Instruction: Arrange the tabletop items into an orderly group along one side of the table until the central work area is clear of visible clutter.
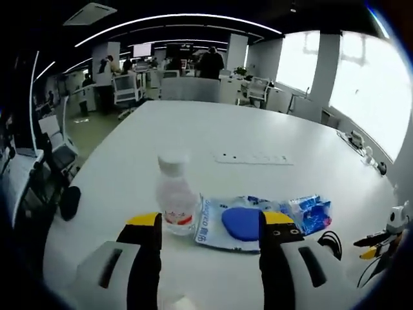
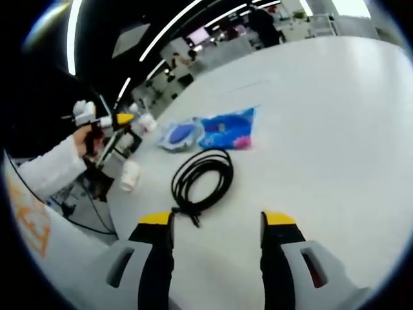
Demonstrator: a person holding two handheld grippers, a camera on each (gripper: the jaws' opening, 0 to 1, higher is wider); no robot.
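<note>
L gripper jaws spread, nothing held, low over the white worktop. Wet-wipes pack w/ blue lid lies dead ahead between the jaws, long axis crosswise; water bottle upright, touching its left end. R gripper also spread, empty; coiled black cable just ahead, blue pouch beyond.

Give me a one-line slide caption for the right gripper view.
Open right gripper above a coiled black cable on the white table, wipes packs beyond.
</note>
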